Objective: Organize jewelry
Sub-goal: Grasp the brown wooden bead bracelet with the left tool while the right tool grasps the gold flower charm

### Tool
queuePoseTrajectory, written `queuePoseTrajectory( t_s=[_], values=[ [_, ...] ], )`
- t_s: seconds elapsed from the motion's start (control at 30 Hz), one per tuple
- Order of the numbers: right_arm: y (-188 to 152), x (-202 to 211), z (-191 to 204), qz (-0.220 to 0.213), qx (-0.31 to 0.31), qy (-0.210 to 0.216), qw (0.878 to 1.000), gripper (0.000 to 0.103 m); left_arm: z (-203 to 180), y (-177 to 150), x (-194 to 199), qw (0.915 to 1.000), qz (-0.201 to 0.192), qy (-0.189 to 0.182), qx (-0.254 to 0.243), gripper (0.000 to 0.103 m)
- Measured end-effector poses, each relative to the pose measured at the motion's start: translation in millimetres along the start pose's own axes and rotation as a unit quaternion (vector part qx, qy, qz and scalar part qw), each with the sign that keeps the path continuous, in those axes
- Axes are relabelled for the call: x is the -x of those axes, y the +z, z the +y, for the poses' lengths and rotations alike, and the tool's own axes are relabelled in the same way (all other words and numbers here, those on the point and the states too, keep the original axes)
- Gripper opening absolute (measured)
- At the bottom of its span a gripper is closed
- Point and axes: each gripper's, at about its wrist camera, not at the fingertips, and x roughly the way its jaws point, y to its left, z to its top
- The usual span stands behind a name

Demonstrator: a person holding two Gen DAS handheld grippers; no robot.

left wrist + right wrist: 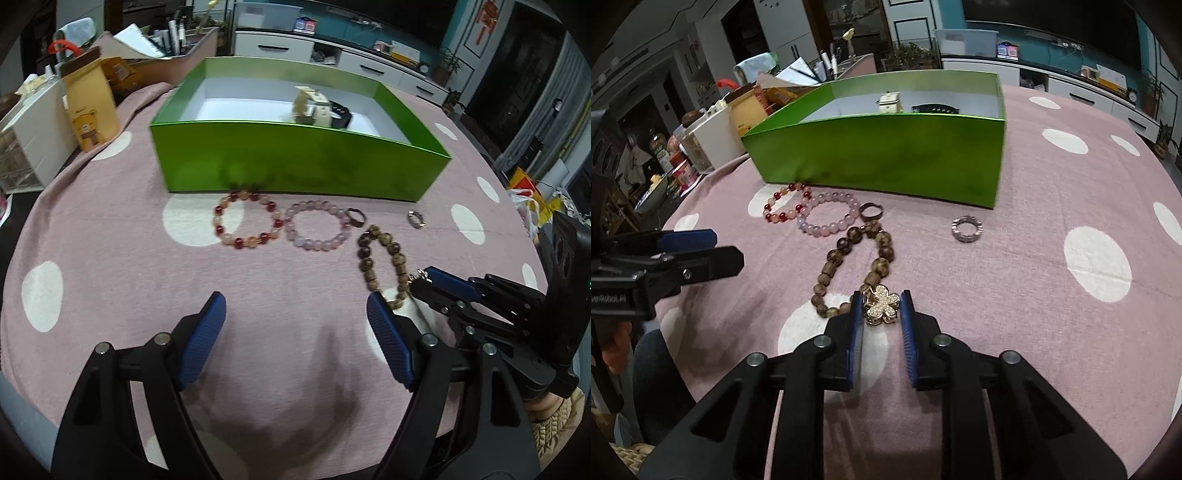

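Observation:
A green box (295, 162) (886, 151) stands on the pink dotted cloth and holds watches (319, 107). In front of it lie a red-and-peach bead bracelet (245, 219) (785, 205), a pale pink bead bracelet (317, 227) (829, 218), a dark ring (356, 216) (870, 212), a silver ring (416, 218) (966, 229) and a brown bead bracelet (382, 266) (855, 266). My right gripper (881, 306) (424, 277) is shut on a gold flower brooch (882, 304) at the brown bracelet's near end. My left gripper (295, 314) (713, 243) is open and empty above bare cloth.
A paper bear bag (90, 103), a white drawer unit (33, 136) and desk clutter stand left of the box. The table's round edge curves off at right, with a TV cabinet (369, 62) behind.

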Motion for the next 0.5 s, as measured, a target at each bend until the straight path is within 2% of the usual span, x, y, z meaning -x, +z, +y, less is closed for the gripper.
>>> queuePoseTrajectory(
  t_s=[0.1, 0.27, 0.5],
  values=[
    [1.1, 10.9, -13.9, -0.015, -0.023, -0.002, 1.000, 0.020, -11.4, 3.8, -4.1, 0.9999, 0.004, -0.012, -0.011, 0.079],
    [0.8, 30.1, -33.3, -0.037, -0.036, -0.027, 0.998, 0.020, -38.2, 9.4, -13.3, 0.9987, 0.009, -0.025, -0.042, 0.072],
    [-4.4, 43.7, -57.1, -0.050, -0.064, -0.037, 0.996, 0.020, -77.7, 17.2, -33.6, 0.9958, 0.019, -0.034, -0.084, 0.055]
  ],
)
